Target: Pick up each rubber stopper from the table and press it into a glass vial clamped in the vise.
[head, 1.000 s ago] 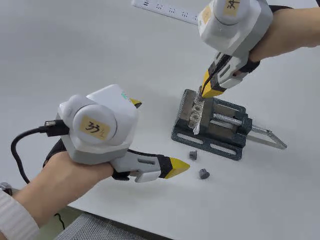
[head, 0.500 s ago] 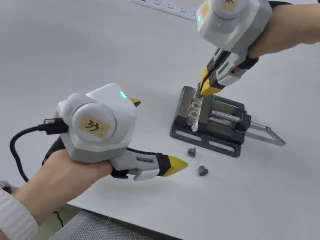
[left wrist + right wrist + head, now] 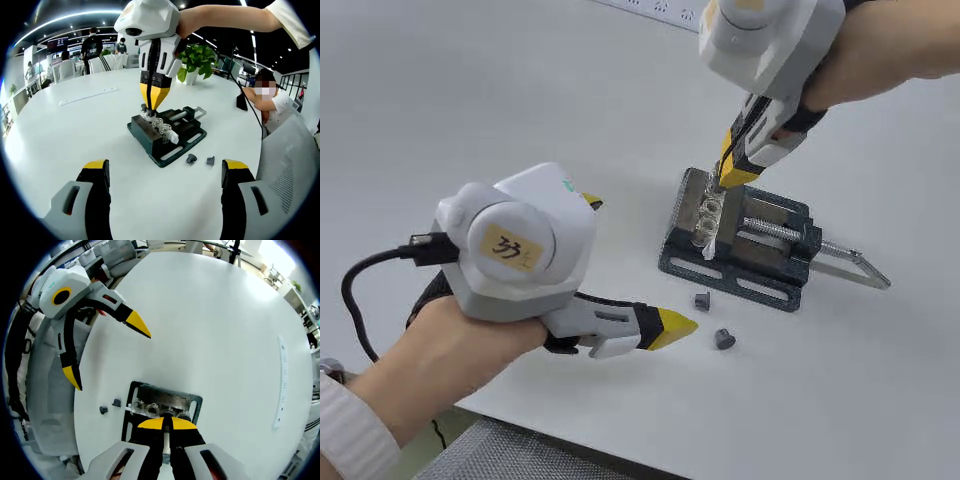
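A dark vise point(image 3: 740, 275) point(image 3: 170, 146) point(image 3: 135, 390) clamps a row of glass vials point(image 3: 708, 215) point(image 3: 162, 125) point(image 3: 147, 409). My right gripper point(image 3: 725, 180) point(image 3: 152, 104) point(image 3: 167, 424) points down with its jaws shut, tips at the mouth of the farthest vial. Something small and dark lies under the tips; I cannot tell what it is. Two grey rubber stoppers lie loose in front of the vise, one point(image 3: 702, 300) point(image 3: 191, 158) point(image 3: 116, 402) nearer to it than the other point(image 3: 724, 339) point(image 3: 210, 160) point(image 3: 103, 409). My left gripper point(image 3: 630, 265) point(image 3: 165, 172) point(image 3: 107, 352) hovers open, left of the stoppers, holding nothing.
The vise's screw handle point(image 3: 855, 268) sticks out to the right. A white power strip point(image 3: 660, 8) point(image 3: 87, 96) point(image 3: 281, 385) lies at the table's far side. A black cable point(image 3: 360, 290) trails from the left gripper. The table's near edge point(image 3: 620, 455) runs just below the stoppers.
The picture has shifted slightly. The right gripper's tips stay at the far vial, its body leaning a little more left. The left gripper has hardly moved.
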### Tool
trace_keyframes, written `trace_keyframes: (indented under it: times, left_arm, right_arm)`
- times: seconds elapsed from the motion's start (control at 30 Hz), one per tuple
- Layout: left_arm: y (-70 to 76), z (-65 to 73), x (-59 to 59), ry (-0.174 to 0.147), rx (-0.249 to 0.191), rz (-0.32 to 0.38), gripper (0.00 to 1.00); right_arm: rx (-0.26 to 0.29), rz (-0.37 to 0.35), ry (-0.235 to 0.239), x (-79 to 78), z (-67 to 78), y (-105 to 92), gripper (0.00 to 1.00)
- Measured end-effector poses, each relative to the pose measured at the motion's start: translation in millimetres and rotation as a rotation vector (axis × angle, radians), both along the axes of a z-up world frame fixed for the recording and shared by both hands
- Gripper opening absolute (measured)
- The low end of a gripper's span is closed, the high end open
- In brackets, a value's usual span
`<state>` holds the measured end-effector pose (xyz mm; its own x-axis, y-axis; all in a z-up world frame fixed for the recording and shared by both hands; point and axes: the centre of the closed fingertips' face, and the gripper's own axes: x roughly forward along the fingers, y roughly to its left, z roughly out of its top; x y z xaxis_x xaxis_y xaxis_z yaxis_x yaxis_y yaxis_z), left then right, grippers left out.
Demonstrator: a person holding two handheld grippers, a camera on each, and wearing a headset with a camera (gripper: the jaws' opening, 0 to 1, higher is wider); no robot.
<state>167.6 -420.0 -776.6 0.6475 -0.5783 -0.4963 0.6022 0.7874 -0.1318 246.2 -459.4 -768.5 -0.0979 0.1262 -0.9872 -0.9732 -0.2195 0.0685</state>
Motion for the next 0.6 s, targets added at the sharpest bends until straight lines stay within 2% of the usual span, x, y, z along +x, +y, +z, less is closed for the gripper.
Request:
trace_keyframes:
  times: [0.1, 0.6]
  left_arm:
    - [0.4, 0.2, 0.5, -0.002, -0.003, 0.005, 0.92]
    - [4.8, -4.5, 1.7, 0.011, -0.007, 0.024, 0.91]
  right_arm:
    - [-0.003, 0.014, -0.014, 0.3, -0.1, -1.4, 0.00]
    - [-0.014, -0.033, 0.022, 5.1, -3.8, -2.9, 0.00]
